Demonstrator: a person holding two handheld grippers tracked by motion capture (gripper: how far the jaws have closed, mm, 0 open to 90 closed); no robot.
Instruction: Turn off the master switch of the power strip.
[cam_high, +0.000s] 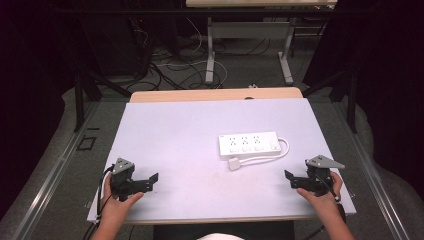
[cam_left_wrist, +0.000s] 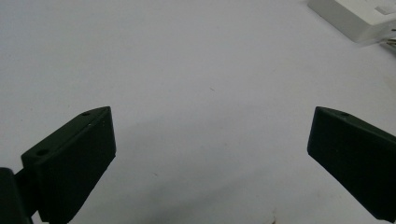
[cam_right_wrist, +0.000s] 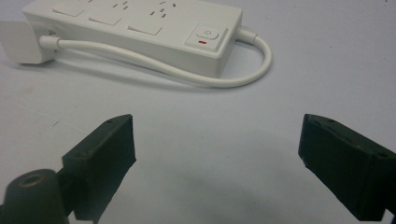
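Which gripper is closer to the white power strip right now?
Right. The right gripper sits just below and right of the power strip, jaws open toward it. The left gripper rests farther off, near the table's lower left.

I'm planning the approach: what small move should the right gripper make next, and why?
Probably ease the right gripper forward toward the power strip: its jaws stand open with nothing between them, and the strip, its cable looped alongside, lies just ahead.
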